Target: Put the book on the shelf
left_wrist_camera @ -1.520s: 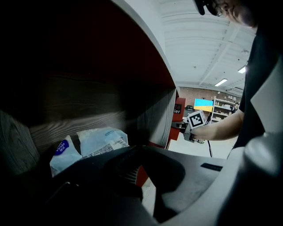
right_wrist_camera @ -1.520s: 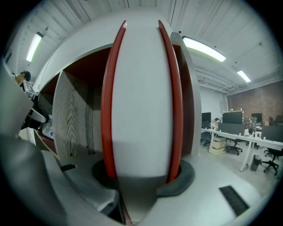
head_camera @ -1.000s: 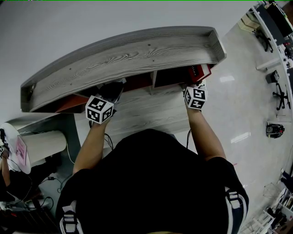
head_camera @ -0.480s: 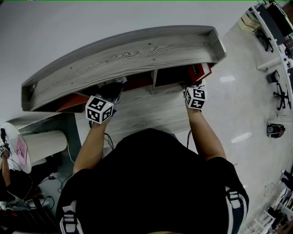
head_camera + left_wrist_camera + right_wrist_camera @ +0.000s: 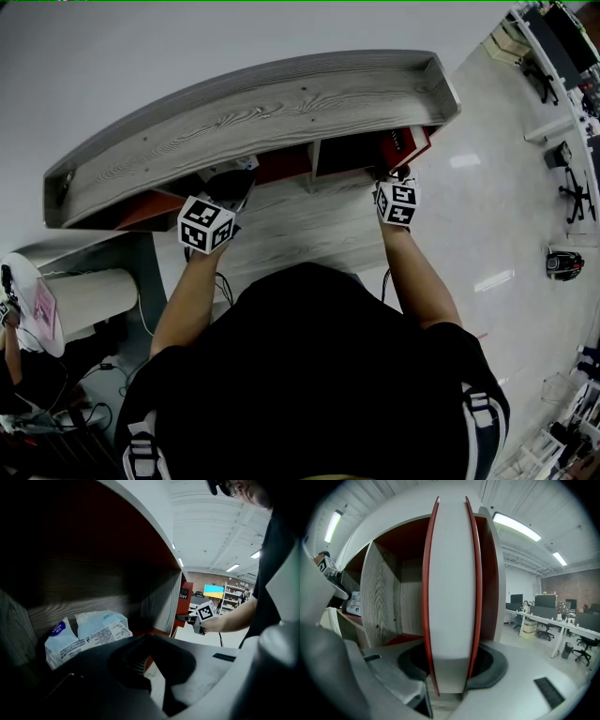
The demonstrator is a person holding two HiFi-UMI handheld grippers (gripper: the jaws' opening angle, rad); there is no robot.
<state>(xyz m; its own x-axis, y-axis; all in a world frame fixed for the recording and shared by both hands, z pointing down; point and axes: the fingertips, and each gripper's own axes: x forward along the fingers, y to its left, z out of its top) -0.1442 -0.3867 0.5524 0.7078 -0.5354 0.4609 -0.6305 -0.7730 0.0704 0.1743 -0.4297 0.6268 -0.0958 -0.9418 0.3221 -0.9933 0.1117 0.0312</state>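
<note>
Grey wood-grain shelf (image 5: 281,103) with red-lined compartments fills the centre, and the right tongs (image 5: 451,665) clamp the upright red-covered book (image 5: 450,583) at the mouth of its right-of-centre compartment: I would keep it vertical, clear of both walls, pushing straight in; the left tongs (image 5: 149,641) are closed, empty.

Two pale blue packets (image 5: 89,632) with printed labels lie side by side, touching. Off to the right the room opens onto white desks (image 5: 543,623) carrying dark monitors (image 5: 546,605), an office chair (image 5: 584,651) beside them, a brick wall (image 5: 576,585) behind and strip lights (image 5: 516,527) overhead. Far off hang a blue and yellow screen (image 5: 214,591) and a stocked rack (image 5: 234,599), and a small dark object (image 5: 561,265) sits on the pale floor.
</note>
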